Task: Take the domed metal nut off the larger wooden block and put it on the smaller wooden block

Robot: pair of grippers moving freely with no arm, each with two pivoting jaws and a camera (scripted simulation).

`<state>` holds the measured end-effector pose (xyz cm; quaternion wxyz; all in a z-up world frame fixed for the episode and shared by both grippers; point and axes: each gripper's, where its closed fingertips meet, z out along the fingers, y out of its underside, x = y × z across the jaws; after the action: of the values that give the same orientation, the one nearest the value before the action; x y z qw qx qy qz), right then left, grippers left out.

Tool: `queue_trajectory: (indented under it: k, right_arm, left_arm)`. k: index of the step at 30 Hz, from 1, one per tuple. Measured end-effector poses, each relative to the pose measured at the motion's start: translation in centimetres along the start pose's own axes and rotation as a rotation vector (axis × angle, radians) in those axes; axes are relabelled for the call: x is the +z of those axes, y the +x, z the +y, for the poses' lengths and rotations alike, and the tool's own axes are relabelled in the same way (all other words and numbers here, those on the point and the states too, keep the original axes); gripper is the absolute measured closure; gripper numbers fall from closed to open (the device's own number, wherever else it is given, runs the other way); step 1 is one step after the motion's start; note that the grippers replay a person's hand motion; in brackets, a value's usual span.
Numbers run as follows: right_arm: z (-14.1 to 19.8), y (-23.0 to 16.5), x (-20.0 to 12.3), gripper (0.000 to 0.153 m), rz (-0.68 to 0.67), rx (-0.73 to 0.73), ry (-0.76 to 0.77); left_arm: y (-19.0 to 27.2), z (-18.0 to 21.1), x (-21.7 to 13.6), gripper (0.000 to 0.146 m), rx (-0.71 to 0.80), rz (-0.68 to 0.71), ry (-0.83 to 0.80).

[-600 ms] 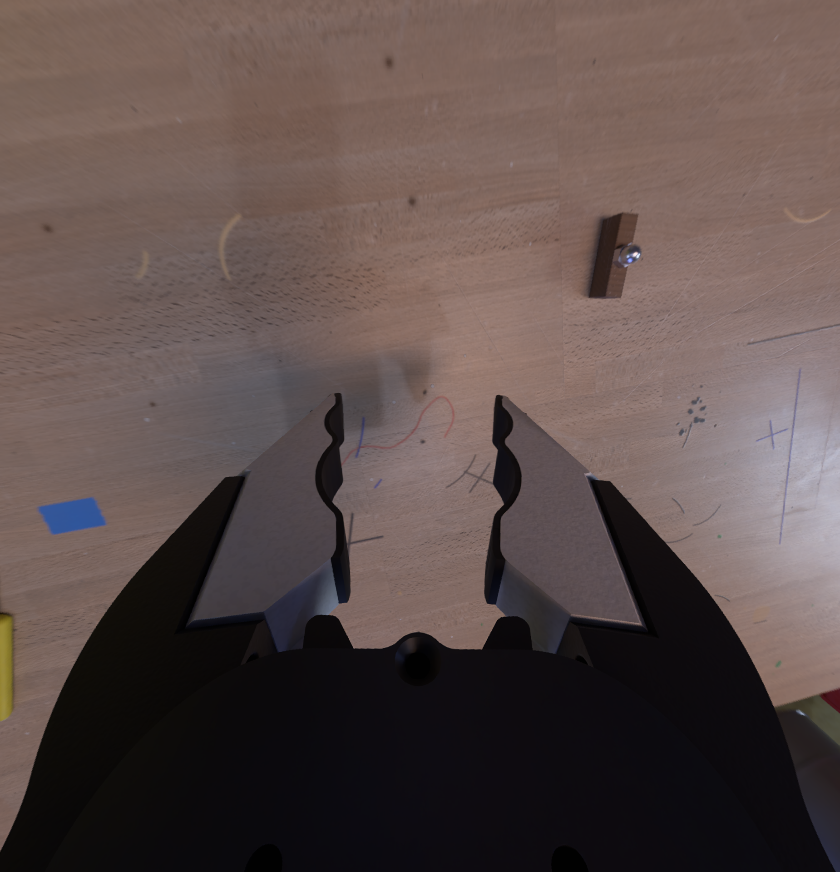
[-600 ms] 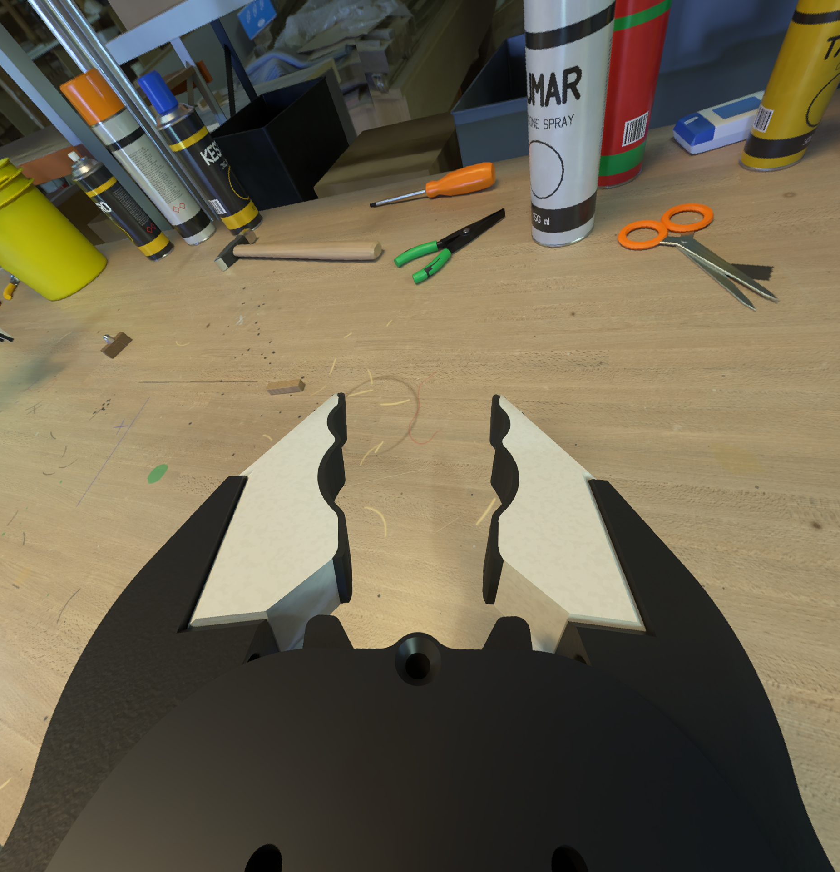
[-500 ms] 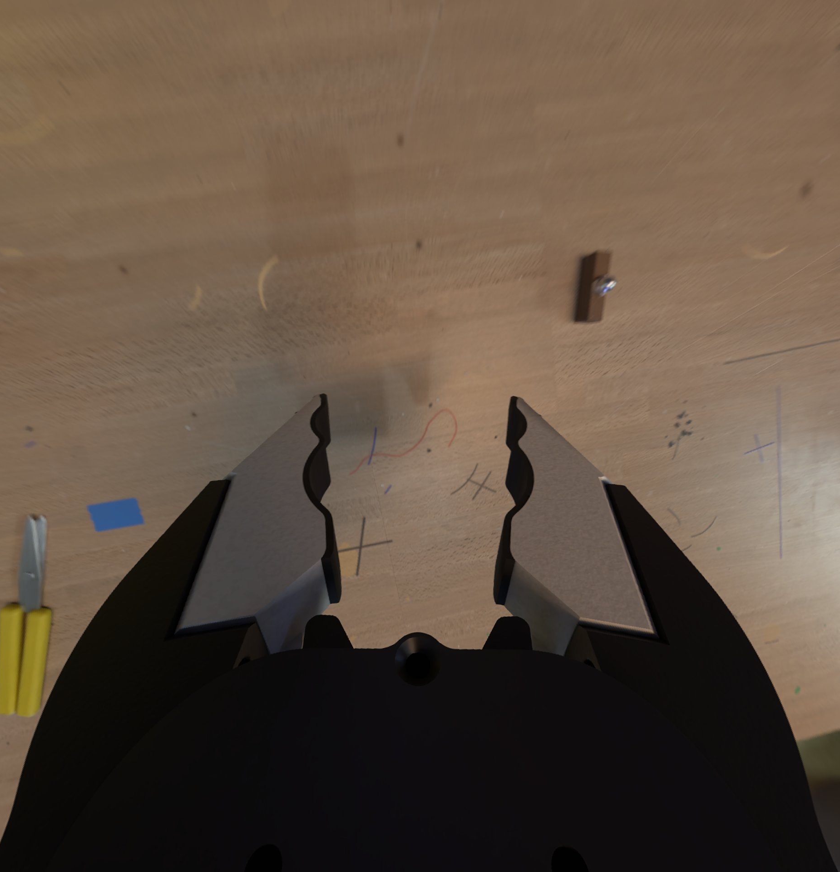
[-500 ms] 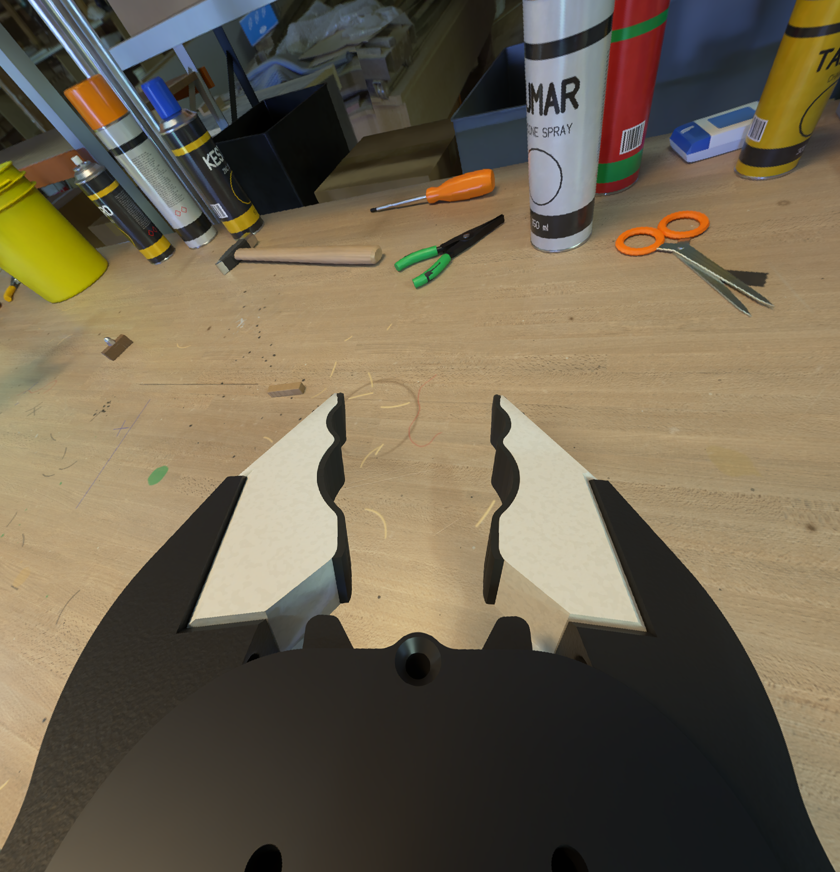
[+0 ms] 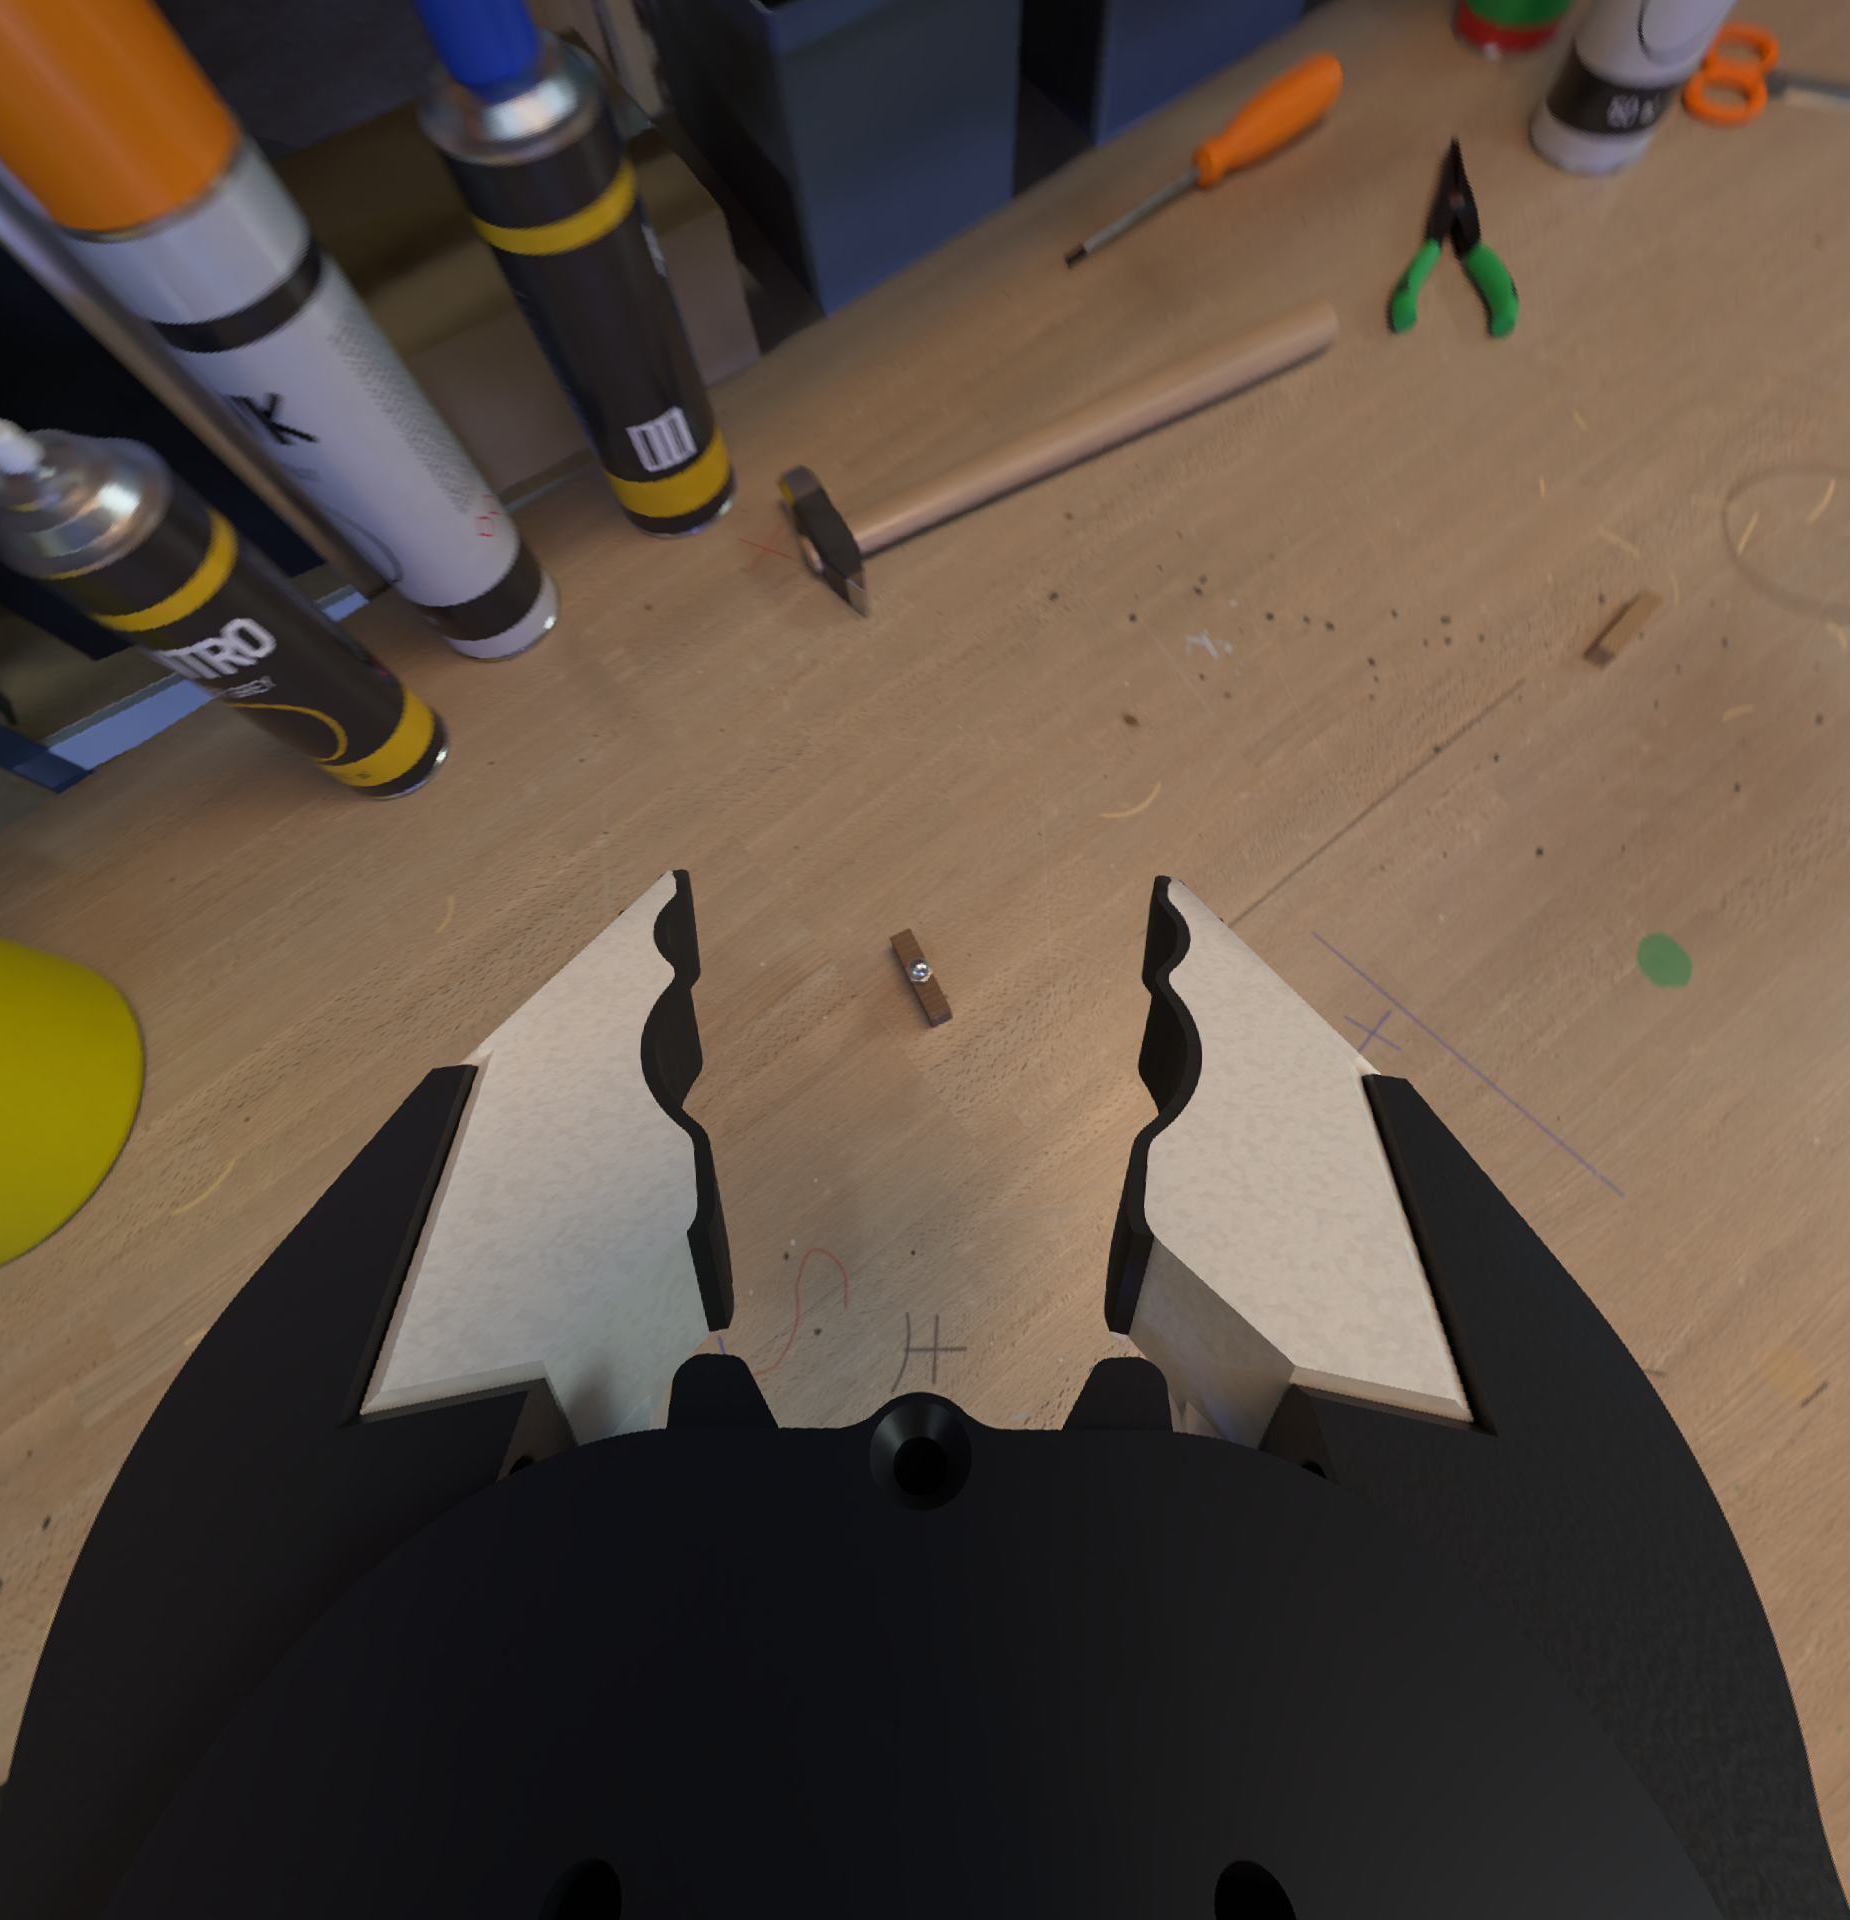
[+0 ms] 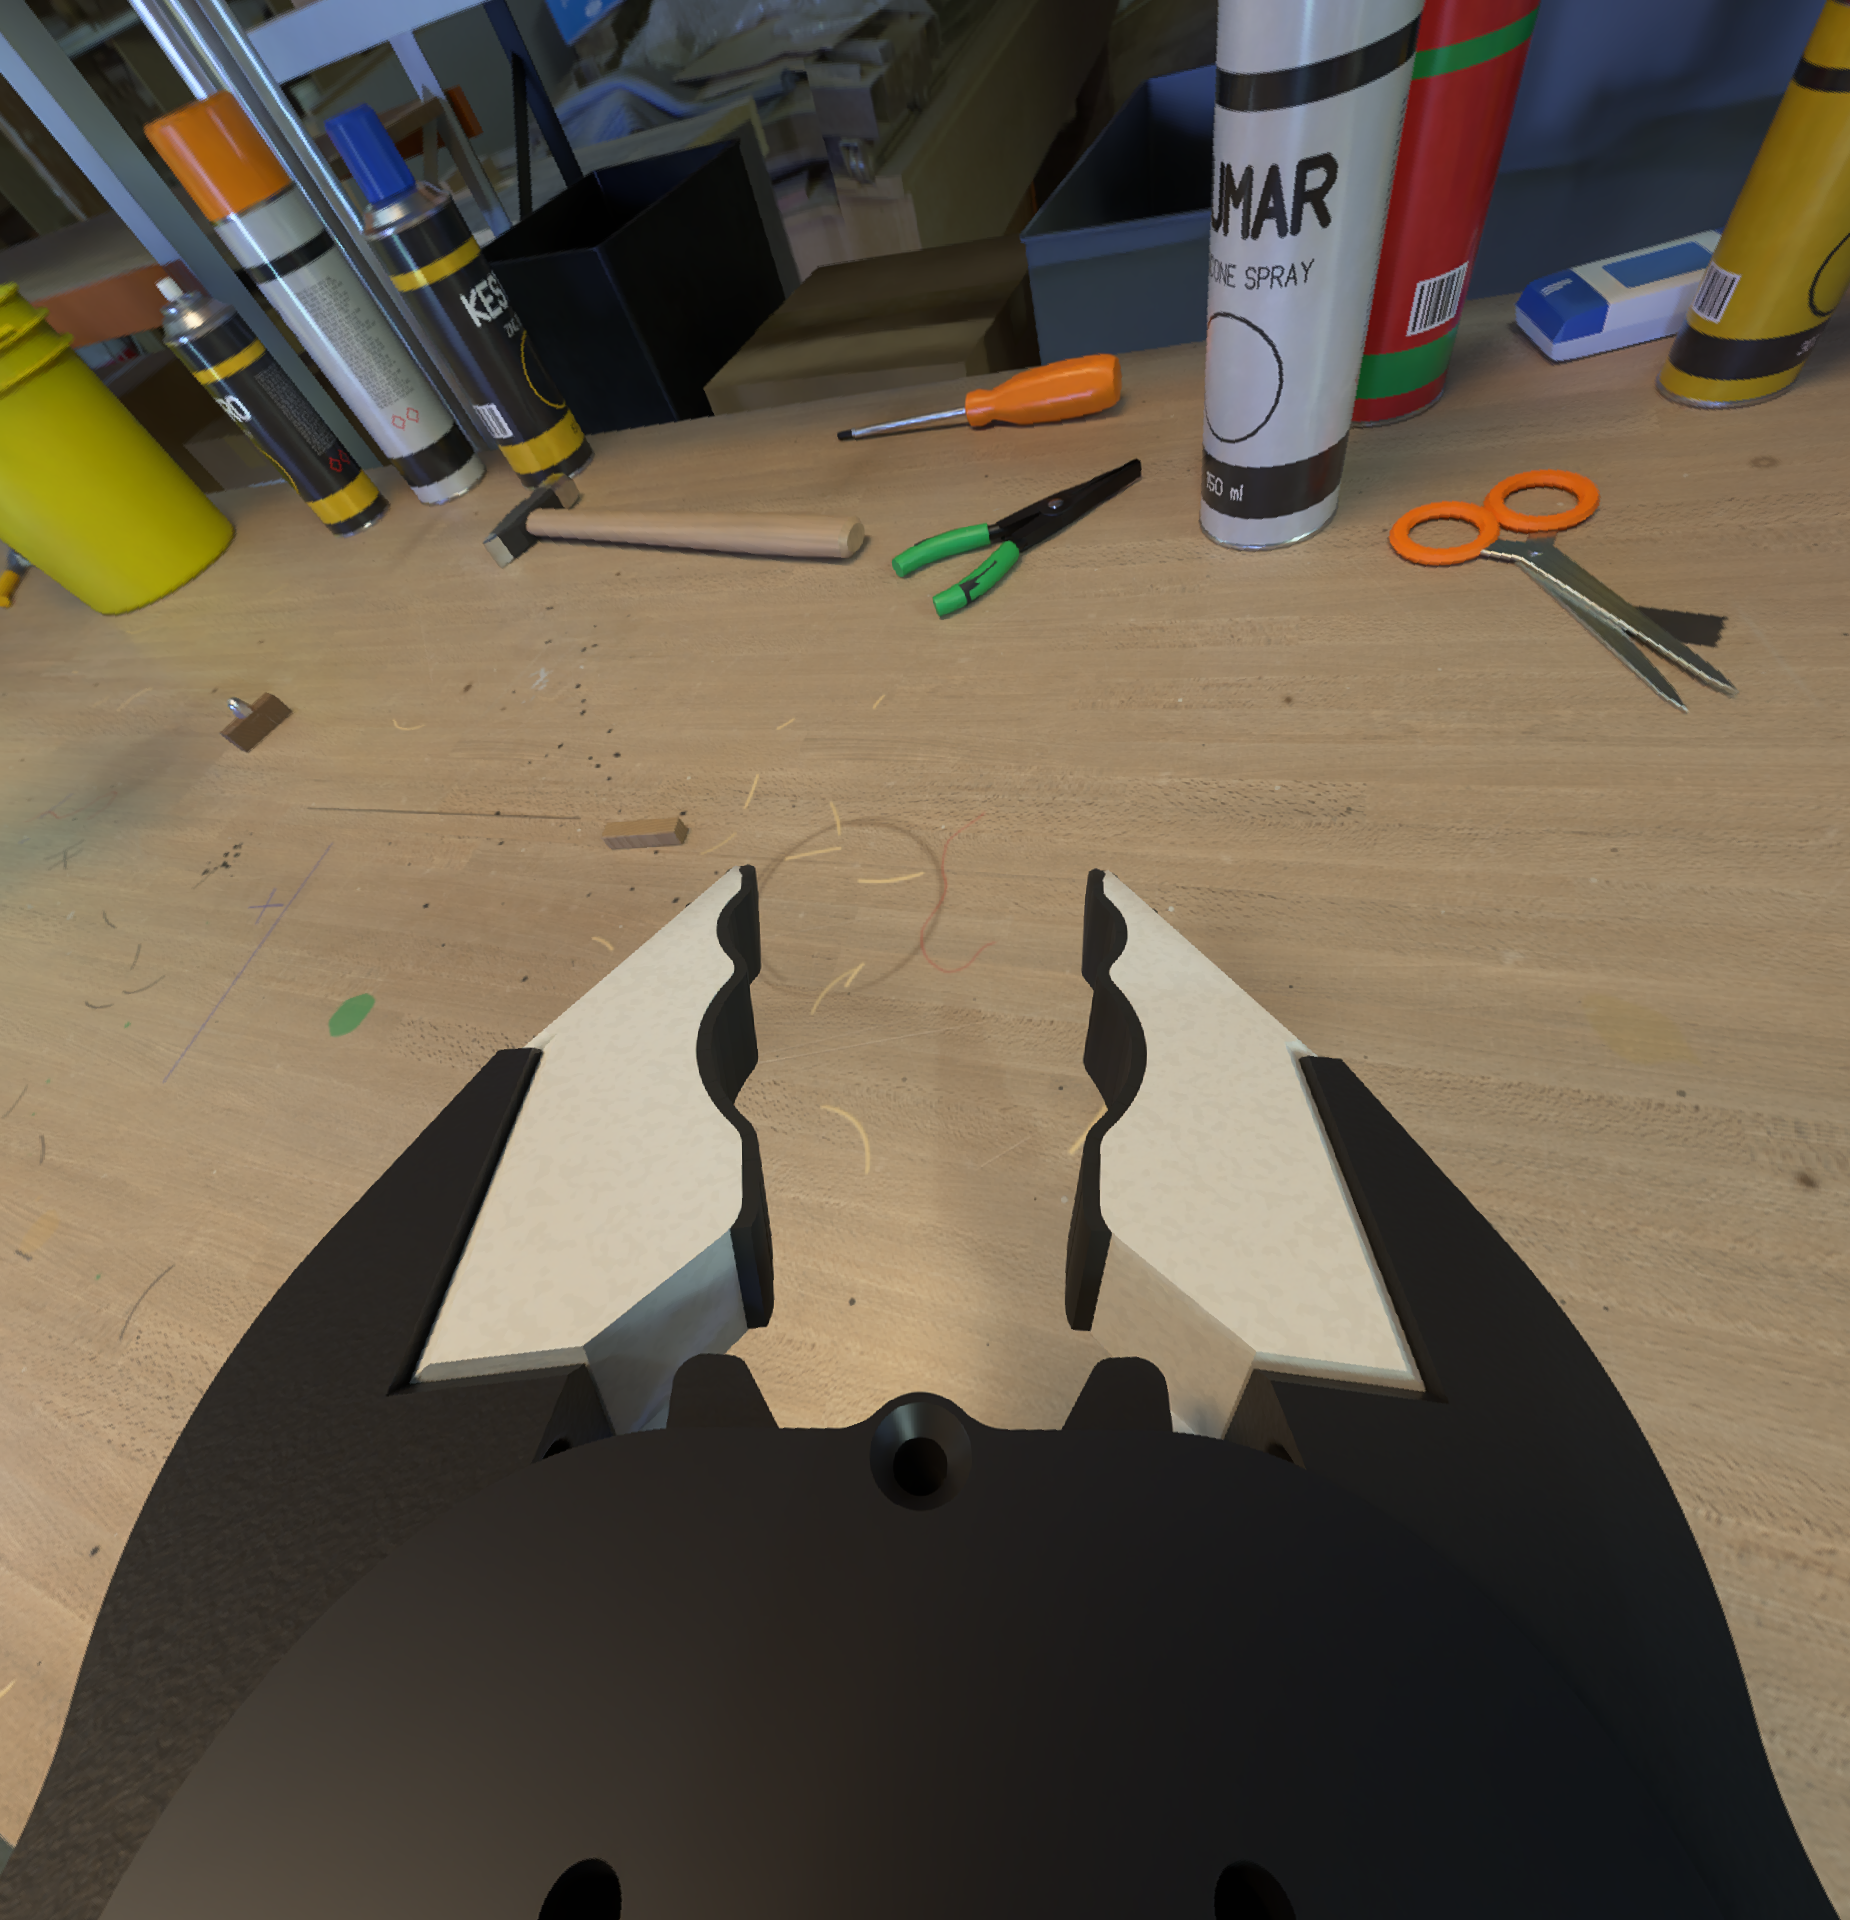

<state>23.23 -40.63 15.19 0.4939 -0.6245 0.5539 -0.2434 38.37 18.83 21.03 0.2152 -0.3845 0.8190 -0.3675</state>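
Observation:
The larger dark wooden block (image 5: pixel 923 981) lies on the workbench with the small domed metal nut (image 5: pixel 920 970) on its top. It sits just beyond and between the tips of my left gripper (image 5: pixel 921 883), which is open wide and empty above the bench. The block (image 6: pixel 257 720) and nut (image 6: pixel 238 709) also show far left in the right wrist view. The smaller light wooden block (image 6: pixel 646 831) lies just left of my right gripper (image 6: pixel 921 878), which is open and empty; it also shows in the left wrist view (image 5: pixel 1621 628).
A hammer (image 5: pixel 1046 457), green-handled pliers (image 5: pixel 1456 249), an orange screwdriver (image 5: pixel 1222 145) and spray cans (image 5: pixel 578 281) stand at the back. A yellow container (image 5: pixel 27 1101) is at the left. Orange scissors (image 6: pixel 1544 561) lie at the right.
My left gripper has swung and tilted up from looking straight down, so the dark block with the nut now lies between its tips. Its jaws opened wider. The right gripper barely moved.

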Motion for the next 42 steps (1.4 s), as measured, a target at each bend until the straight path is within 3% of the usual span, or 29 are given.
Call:
queue_trajectory:
  k: [9,19,35,42]
  right_arm:
    - [0.5,-0.4,-0.5,0.091,0.024,-0.024,-0.036]
    - [1.4,-0.9,0.8,0.092,0.026,-0.037,-0.090]
    - [1.9,-0.2,1.8,0.092,0.028,-0.027,-0.129]
    - [2.3,-0.1,1.9,0.092,0.026,-0.020,-0.140]
  left_arm:
    - [2.4,4.3,3.9,0.073,0.194,0.073,-0.214]
    - [1.9,7.5,6.7,0.093,0.205,0.125,-0.358]
    - [0.6,8.1,10.1,0.099,0.053,0.092,-0.424]
    - [-1.0,8.9,11.3,0.104,-0.191,-0.054,-0.471]
